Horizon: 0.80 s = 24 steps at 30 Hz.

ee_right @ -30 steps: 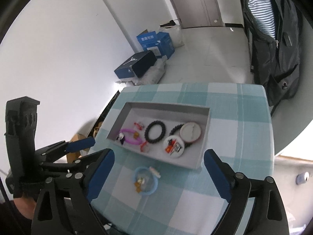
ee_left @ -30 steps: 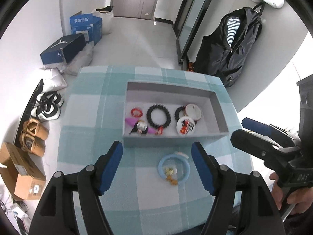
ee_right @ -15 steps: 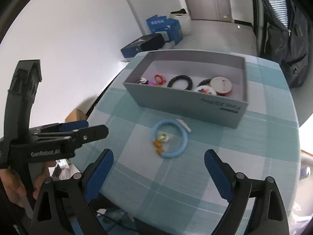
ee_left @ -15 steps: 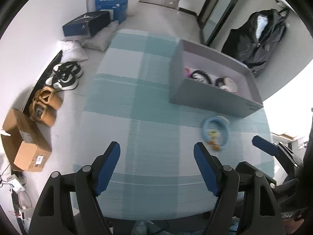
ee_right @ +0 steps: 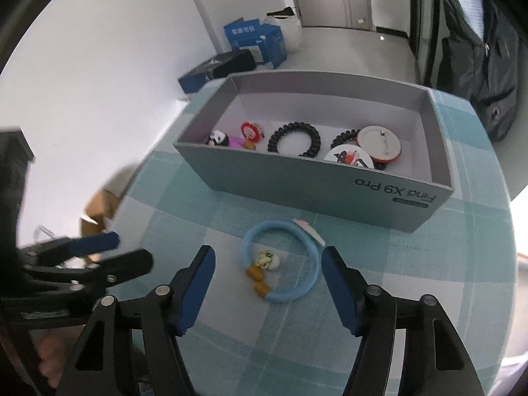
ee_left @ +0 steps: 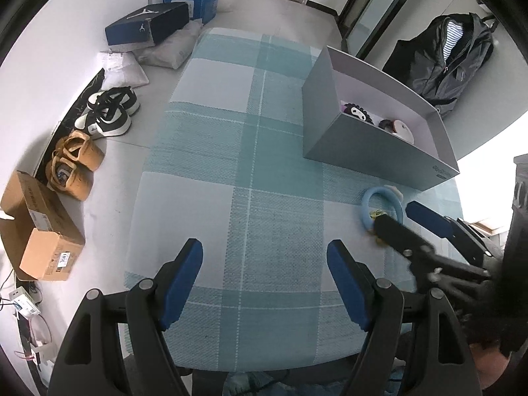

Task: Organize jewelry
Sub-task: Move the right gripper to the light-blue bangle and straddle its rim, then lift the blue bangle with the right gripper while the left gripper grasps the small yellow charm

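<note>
Since the blue bracelet (ee_right: 282, 265) lies alone on the bench (ee_right: 412, 297) at 6 o'clock of the grey box (ee_right: 297, 178), the right tool (ee_right: 267, 264) straddles it, jaws just closing but not gripping, while the left tool (ee_left: 264, 264) hangs released.

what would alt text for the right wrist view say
The right tool, jaws just narrowed but touching nothing, hovers over a light blue fabric bracelet with small charms on a teal checked tablecloth. Behind it, an open grey cardboard box holds black coiled bands, round badges and small trinkets. The left tool is at lower left.
</note>
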{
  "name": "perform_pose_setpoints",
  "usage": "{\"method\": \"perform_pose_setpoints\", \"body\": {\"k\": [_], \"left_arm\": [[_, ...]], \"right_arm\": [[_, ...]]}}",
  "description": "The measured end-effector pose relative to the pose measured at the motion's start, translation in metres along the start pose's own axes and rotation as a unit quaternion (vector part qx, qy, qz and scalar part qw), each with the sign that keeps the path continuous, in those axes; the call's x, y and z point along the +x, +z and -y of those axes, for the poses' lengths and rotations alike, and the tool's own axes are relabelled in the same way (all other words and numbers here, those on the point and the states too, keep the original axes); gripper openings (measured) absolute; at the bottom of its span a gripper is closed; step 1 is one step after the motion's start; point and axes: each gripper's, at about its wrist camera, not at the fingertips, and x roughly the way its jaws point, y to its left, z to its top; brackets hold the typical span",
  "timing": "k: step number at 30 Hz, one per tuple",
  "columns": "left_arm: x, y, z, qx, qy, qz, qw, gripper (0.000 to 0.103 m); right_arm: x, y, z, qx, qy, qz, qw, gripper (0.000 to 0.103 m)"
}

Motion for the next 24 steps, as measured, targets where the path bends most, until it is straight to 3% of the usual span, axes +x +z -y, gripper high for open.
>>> {"method": "perform_pose_setpoints", "body": {"k": [8,12,24], "left_arm": [[0.001,0.001,-0.001,-0.001,-0.007,-0.006,1.0000,0.074],[0.004,0.003,-0.003,-0.007,-0.007,-0.009,0.9999,0.074],[0.003,0.007,0.007,-0.005,-0.012,-0.005,0.9999,0.074]], "right_arm": [[0.018,0.000,-0.013,-0.054,-0.048,-0.010,0.997,0.066],[0.021,-0.001,-0.017,-0.074,-0.074,-0.008,0.994,0.057],[-0.006,0.000,0.003,-0.035,-0.029,0.009,0.999,0.055]]}}
